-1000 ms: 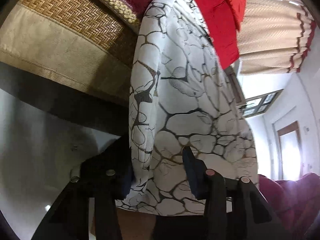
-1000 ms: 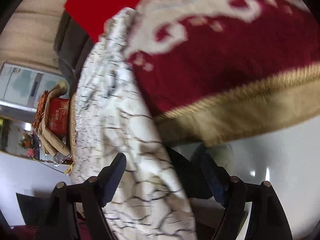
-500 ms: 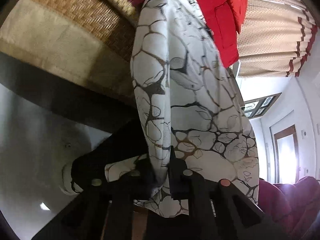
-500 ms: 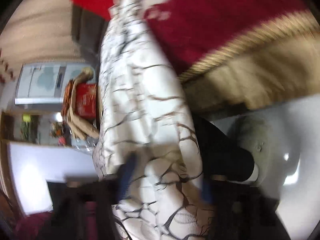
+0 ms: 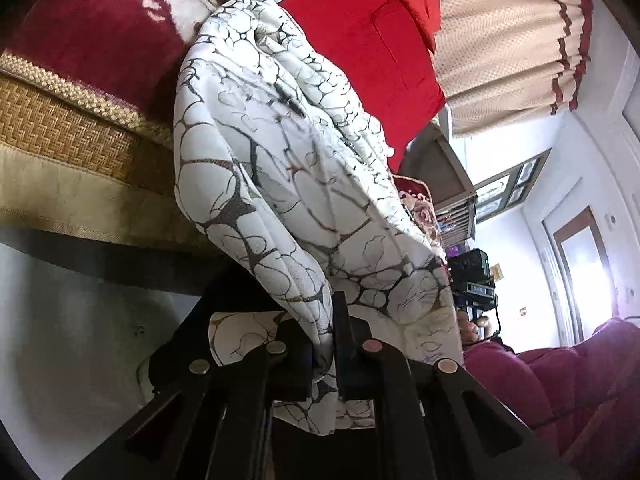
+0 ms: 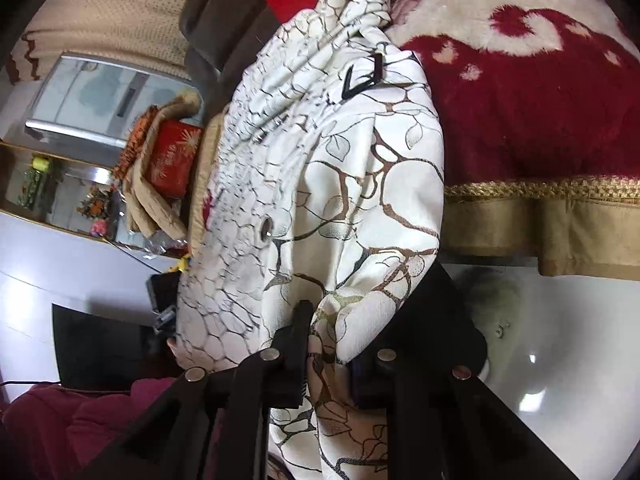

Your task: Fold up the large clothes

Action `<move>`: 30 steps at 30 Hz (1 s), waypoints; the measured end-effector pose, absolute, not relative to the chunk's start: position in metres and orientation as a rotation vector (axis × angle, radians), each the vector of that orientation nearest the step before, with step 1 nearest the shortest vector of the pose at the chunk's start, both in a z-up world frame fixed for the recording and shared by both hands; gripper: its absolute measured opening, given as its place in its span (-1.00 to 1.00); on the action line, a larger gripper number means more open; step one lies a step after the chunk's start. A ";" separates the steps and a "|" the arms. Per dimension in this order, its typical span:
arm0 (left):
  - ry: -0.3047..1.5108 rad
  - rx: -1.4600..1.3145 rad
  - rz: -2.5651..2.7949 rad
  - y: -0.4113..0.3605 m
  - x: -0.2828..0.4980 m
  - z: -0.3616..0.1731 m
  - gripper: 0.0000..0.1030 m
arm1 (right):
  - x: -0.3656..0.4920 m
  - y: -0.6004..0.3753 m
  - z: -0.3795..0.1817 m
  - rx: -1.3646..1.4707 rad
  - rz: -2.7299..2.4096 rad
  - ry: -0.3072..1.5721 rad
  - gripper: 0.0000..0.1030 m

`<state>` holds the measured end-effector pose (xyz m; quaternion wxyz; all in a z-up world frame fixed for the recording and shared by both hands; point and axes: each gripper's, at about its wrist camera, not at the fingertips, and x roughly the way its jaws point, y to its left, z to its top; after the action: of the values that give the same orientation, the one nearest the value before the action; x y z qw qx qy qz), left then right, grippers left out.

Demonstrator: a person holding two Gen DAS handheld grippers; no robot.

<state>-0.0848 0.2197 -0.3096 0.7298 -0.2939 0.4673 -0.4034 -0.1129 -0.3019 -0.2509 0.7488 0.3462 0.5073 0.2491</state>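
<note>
Two tools grip one garment (image 5: 280,168), a white jacket with a dark vein print, which hangs off the bed (image 5: 100,60) edge over the floor. The left tool (image 5: 325,354) is pinched tight on a fold of its lower hem. The right tool (image 6: 326,364) is closing, its jaws already pressing a bunched edge between them. Risk: both holds take bulky, layered cloth near the tips; lifting the jacket's weight could pull a layer free, and one corner would drop. Uneven holds would skew any fold. The snaps (image 6: 266,233) may snag.
</note>
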 end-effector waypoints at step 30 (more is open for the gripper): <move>0.761 -0.593 -0.753 0.240 0.129 -0.144 -0.86 | 0.090 -0.359 -0.137 0.861 0.461 0.748 -0.78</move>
<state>0.1288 0.2401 -0.1436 0.8185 -0.2783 0.3571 -0.3536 0.0898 -0.3593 -0.1373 0.8167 0.4040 0.3507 0.2164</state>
